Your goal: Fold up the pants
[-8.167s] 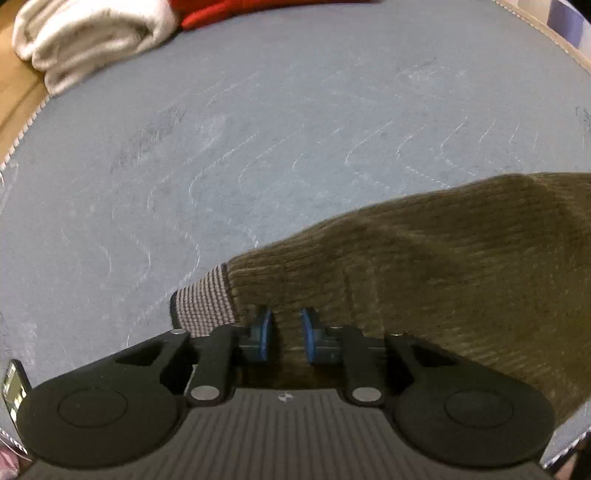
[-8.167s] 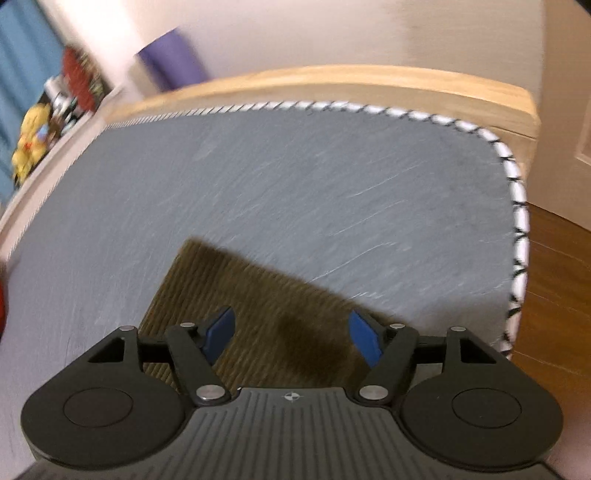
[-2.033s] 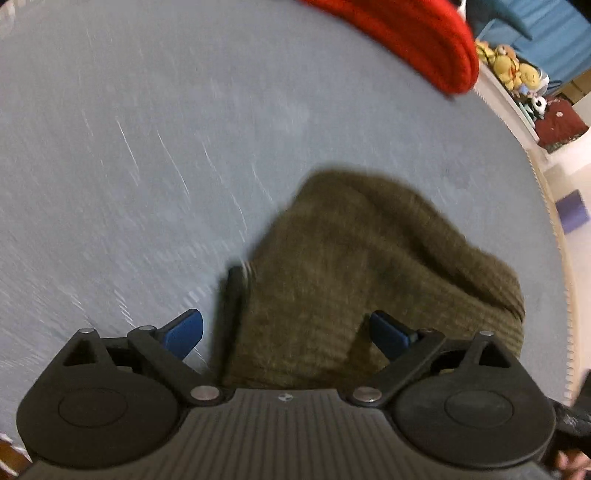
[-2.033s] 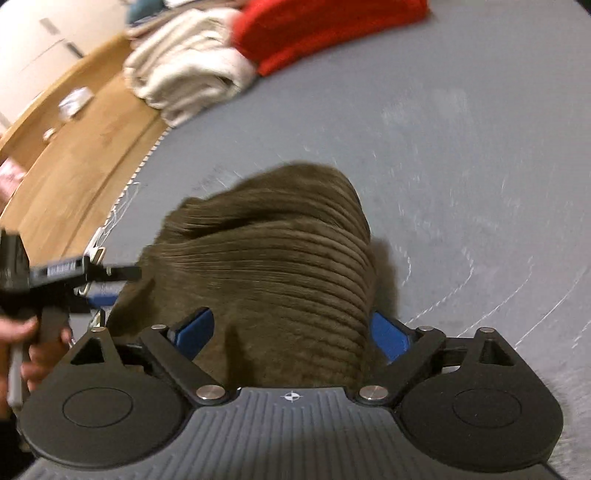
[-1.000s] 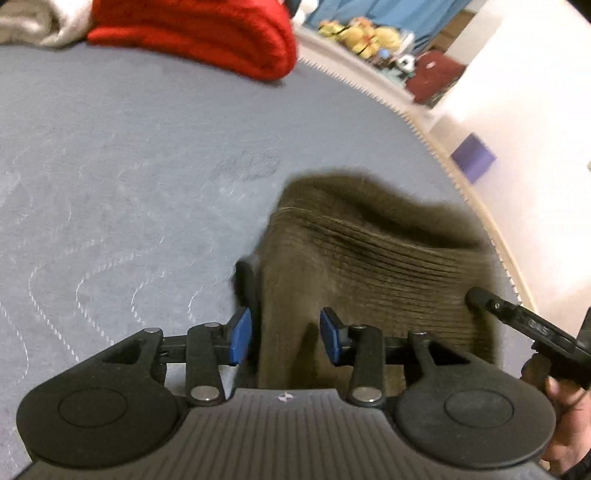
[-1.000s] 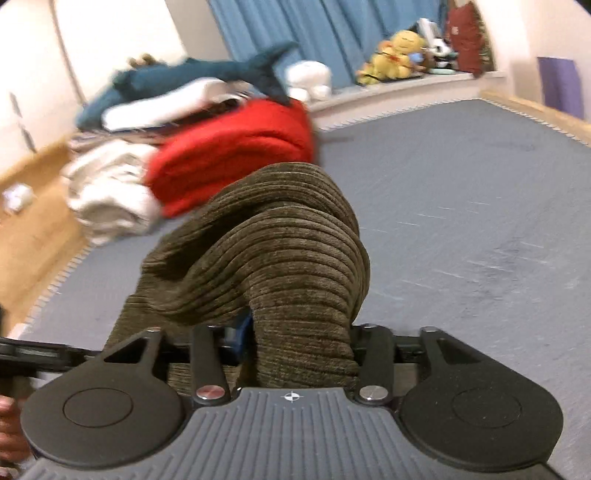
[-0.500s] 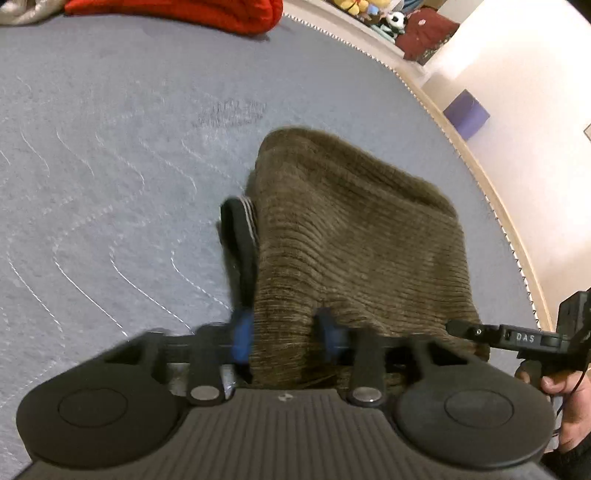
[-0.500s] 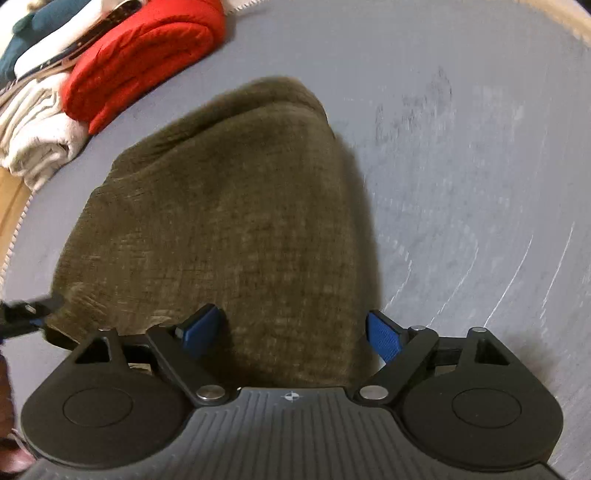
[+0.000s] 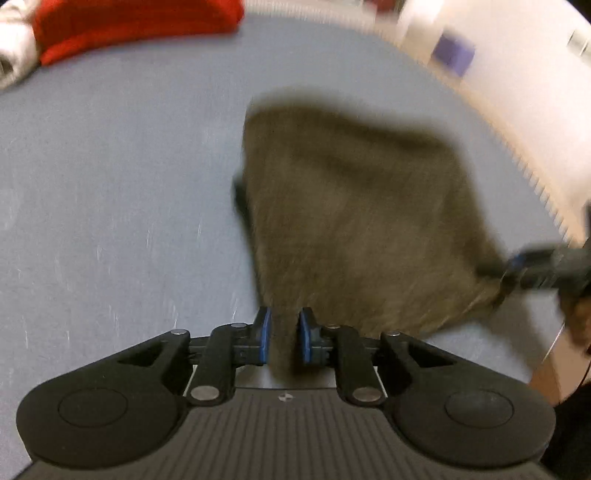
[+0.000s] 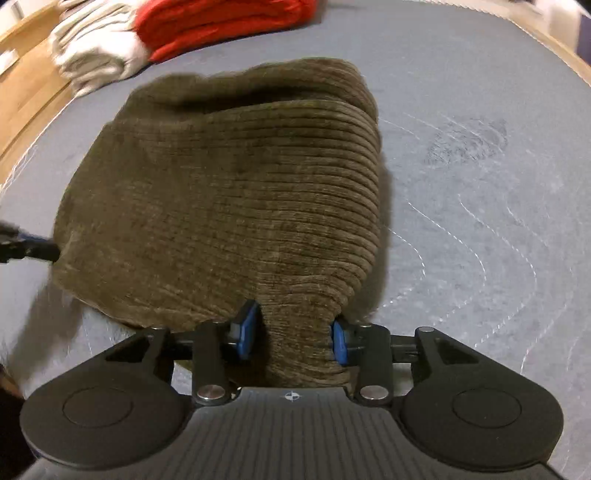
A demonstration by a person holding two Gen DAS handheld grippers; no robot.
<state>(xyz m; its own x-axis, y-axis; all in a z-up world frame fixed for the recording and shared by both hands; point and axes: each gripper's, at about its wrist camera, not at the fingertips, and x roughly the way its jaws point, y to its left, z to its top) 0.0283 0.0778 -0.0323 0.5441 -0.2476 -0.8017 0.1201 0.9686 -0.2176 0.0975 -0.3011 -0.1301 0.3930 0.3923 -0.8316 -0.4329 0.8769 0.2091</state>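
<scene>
Olive-brown corduroy pants (image 10: 229, 192) lie folded in a thick bundle on the grey-blue mattress (image 10: 480, 110). My right gripper (image 10: 293, 338) is at their near edge, its jaws closing with a gathered bunch of cloth squeezed between the blue pads (image 10: 245, 332). In the blurred left wrist view the pants (image 9: 354, 206) spread away from my left gripper (image 9: 284, 338). Its jaws are closing too, narrow, with a fold of cloth pinched between them. The right gripper (image 9: 532, 266) shows at the pants' far right corner, and the left gripper (image 10: 26, 247) at the left edge of the right wrist view.
A folded red cloth (image 10: 221, 22) and a cream folded pile (image 10: 96, 55) lie at the mattress's far end. A wooden frame (image 10: 26, 85) runs along the left. The stitched mattress edge (image 9: 532, 173) and a purple object (image 9: 452, 55) are to the right.
The right jaws, wide astride the pants half a second ago, have come in onto a bunch of cloth. The left jaws have narrowed on the pants' edge, and the left view has swung.
</scene>
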